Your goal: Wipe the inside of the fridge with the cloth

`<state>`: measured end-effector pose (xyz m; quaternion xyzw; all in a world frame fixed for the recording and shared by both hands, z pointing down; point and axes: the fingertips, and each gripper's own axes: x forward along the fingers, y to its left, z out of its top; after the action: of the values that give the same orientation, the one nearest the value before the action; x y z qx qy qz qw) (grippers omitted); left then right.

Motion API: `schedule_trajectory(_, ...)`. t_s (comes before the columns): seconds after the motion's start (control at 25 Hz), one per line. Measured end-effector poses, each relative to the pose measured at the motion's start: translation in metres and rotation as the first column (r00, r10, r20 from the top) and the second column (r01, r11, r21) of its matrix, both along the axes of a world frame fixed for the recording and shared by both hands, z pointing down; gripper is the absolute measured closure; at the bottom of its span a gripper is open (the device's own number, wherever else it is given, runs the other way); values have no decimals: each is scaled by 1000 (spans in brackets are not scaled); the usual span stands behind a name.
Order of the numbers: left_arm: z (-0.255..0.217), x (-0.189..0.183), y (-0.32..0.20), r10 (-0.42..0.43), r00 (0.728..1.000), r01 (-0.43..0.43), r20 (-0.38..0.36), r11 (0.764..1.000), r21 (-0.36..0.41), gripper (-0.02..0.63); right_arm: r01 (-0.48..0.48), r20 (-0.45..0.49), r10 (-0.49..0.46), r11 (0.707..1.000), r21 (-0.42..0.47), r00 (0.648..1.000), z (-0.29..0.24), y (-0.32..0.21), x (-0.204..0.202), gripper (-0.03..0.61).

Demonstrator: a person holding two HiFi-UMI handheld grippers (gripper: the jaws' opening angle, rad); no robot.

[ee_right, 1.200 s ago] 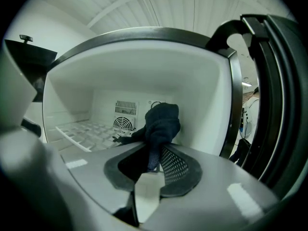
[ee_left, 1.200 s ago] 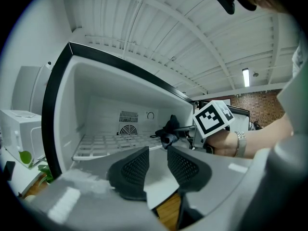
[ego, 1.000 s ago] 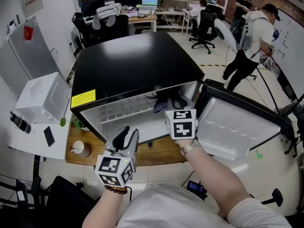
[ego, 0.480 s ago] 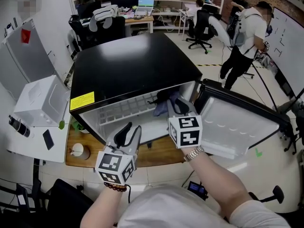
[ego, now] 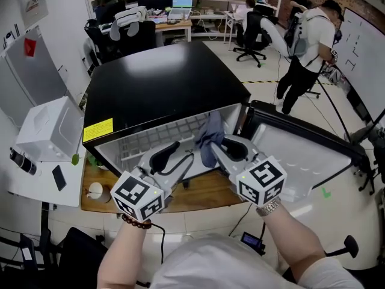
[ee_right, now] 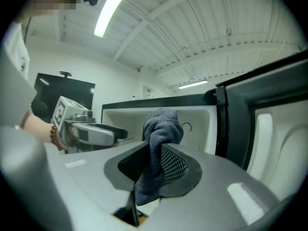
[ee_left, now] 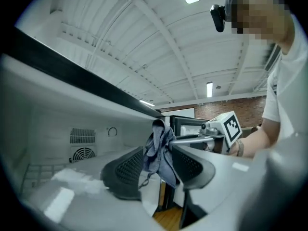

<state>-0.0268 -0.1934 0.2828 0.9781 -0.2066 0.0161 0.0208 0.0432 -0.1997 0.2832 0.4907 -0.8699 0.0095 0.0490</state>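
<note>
At the centre of the head view, at the mouth of the open fridge (ego: 162, 83), the right gripper (ego: 219, 146) pinches the blue-grey cloth (ego: 209, 134) (jaws narrow on it). The left gripper (ego: 180, 154) has just been opening wide; the cloth hangs in line with its gap, unpressed

left gripper (ego: 180, 152): grey shell, black mesh-textured jaws | right gripper (ego: 218, 148): same grey and black | marker cube (ego: 137, 195) on each: white, black squares | left wrist: dark bead bracelet (ego: 133, 222) | right wrist: metal watch (ego: 269, 207) | white short-sleeved shirt (ego: 204, 261)
</note>
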Motion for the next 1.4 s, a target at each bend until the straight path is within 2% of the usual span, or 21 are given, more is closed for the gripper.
schedule_trajectory(0.12,-6,10,11,100,995,-100,-7,995,15,391,189,-7,-189,981,33,982,-12,28,-11,503)
schedule_trajectory(0.24,-8,20,27,205,979,-204,-11,979,14,353,340,-12,-340,940,37,940,-21,55,-15,503)
schedule_trajectory(0.36,-10,29,45,316,948,-317,-41,948,-25,318,460,-25,-459,888,24,888,-26,77,-17,503)
schedule_trajectory(0.48,-9,37,65,414,908,-418,-67,906,-62,304,554,-39,-553,833,6,832,-29,94,-19,503)
schedule_trajectory(0.6,-7,46,85,486,871,-491,-75,867,-83,363,619,-56,-618,786,-17,784,-28,108,-20,503)
schedule_trajectory(0.68,-6,50,91,491,868,-496,-69,865,-81,454,637,-76,-638,770,-29,767,-25,112,-18,503)
schedule_trajectory(0.8,-3,53,90,458,887,-461,-54,885,-68,506,618,-86,-619,785,-40,781,-22,109,-12,502)
schedule_trajectory(1.04,-4,58,70,321,947,-322,-27,946,-27,529,508,-67,-510,860,-35,858,-19,91,2,488)
schedule_trajectory(1.24,-4,59,40,143,990,-143,-17,990,-1,532,390,-40,-391,921,-17,920,-16,82,22,486)
schedule_trajectory(1.4,-2,59,7,-38,999,38,-2,999,-4,534,349,-49,-350,937,-17,936,-15,86,36,486)
